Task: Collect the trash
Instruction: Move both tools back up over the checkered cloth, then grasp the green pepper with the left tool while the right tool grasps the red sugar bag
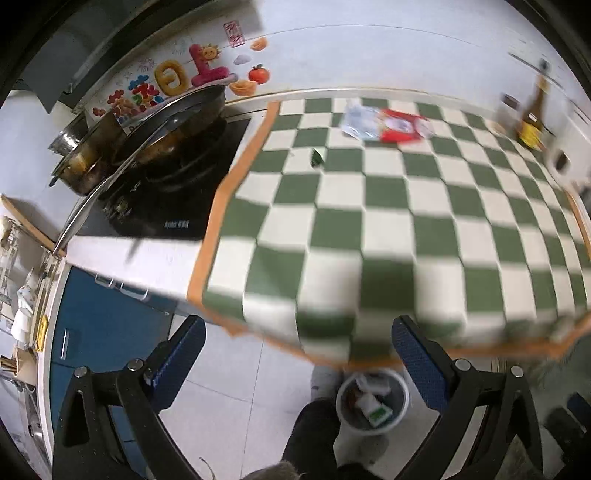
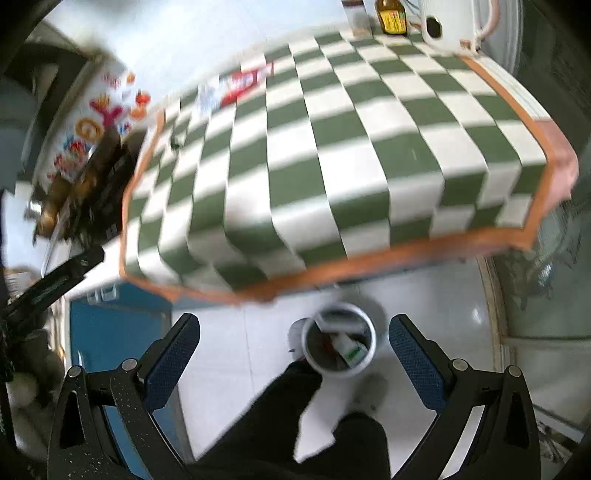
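The right gripper (image 2: 293, 341) hung with its blue-padded jaws spread wide and nothing between them, above a white tiled floor (image 2: 436, 317) and the person's dark trouser legs (image 2: 295, 417). Between the jaws and lower down stood a white trash bin (image 2: 371, 345) on the floor, with a green-and-white carton (image 2: 351, 352) and other scraps inside, just in front of the hanging orange-trimmed edge of a green-and-white checked cloth (image 2: 332, 147) covering the tabletop. At the far side of the cloth lay a red-and-white wrapper (image 2: 245, 83), blurred, and further right stood a dark bottle with a yellow label (image 2: 391, 16) beside a white kettle (image 2: 448, 24).
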`<state>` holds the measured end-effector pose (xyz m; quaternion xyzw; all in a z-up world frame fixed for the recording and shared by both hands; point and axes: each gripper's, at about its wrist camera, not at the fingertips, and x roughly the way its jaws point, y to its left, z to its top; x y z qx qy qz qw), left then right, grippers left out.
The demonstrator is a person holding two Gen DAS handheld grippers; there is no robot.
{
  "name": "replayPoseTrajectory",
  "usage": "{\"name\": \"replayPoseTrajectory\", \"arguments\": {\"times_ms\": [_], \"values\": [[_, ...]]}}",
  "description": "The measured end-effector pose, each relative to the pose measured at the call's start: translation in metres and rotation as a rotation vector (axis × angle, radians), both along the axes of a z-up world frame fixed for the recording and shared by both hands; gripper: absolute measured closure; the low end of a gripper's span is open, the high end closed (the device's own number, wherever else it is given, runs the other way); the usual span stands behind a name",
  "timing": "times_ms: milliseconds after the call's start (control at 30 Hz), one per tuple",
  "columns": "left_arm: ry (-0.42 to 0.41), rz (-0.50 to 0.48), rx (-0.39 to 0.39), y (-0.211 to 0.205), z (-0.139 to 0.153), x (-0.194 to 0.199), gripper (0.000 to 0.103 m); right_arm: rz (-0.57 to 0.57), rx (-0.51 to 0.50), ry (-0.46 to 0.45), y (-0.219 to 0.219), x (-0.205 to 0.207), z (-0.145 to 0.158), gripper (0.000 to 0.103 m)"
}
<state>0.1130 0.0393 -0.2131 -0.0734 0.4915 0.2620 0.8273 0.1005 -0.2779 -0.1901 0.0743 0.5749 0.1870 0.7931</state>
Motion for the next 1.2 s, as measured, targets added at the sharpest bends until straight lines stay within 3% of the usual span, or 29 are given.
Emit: {"name": "replayPoseTrajectory", "arguments": {"times_ms": [67, 167, 300, 433, 467, 500, 533, 633, 667, 967, 1000, 1067, 1200], "values": [[0.025, 0.004, -0.04, 0.034, -0.004, 0.034, 0.0, -0.025, 0.021, -0.013, 0.014, 0.032, 0.005, 0.004], [0.044, 0.004, -0.097, 0.08, -0.018, 0.085, 0.001, -0.066, 0.036, -0.007, 0.04, 0.083, 0.003, 0.023], [0.094, -0.02, -0.21, 0.132, -0.054, 0.158, 0.006, -0.117, 0.059, 0.046, 0.083, 0.156, -0.01, 0.026], [0.144, -0.062, -0.285, 0.155, -0.093, 0.213, 0.035, -0.125, 0.032, 0.063, 0.141, 0.229, -0.027, 0.025], [0.156, -0.071, -0.298, 0.158, -0.1, 0.223, 0.037, -0.127, 0.024, 0.067, 0.153, 0.244, -0.032, 0.025], [0.167, -0.082, -0.309, 0.162, -0.107, 0.232, 0.047, -0.13, 0.013, 0.071, 0.166, 0.261, -0.036, 0.025], [0.179, -0.093, -0.315, 0.164, -0.115, 0.24, 0.06, -0.135, 0.002, 0.075, 0.179, 0.279, -0.041, 0.025], [0.179, -0.113, -0.313, 0.17, -0.125, 0.256, 0.086, -0.147, -0.026, 0.072, 0.205, 0.324, -0.055, 0.025], [0.168, -0.12, -0.298, 0.171, -0.124, 0.258, 0.089, -0.156, -0.033, 0.069, 0.212, 0.339, -0.06, 0.025], [0.114, -0.04, -0.25, 0.206, -0.122, 0.275, 0.089, -0.253, -0.069, 0.097, 0.25, 0.451, -0.122, 0.025], [0.111, -0.036, -0.244, 0.209, -0.122, 0.279, 0.089, -0.256, -0.074, 0.08, 0.255, 0.456, -0.124, 0.019], [0.107, -0.034, -0.224, 0.211, -0.122, 0.285, 0.089, -0.234, -0.094, 0.05, 0.274, 0.47, -0.127, 0.017], [0.102, -0.028, -0.202, 0.211, -0.122, 0.293, 0.089, -0.196, -0.226, -0.002, 0.316, 0.482, -0.132, 0.011]]}}
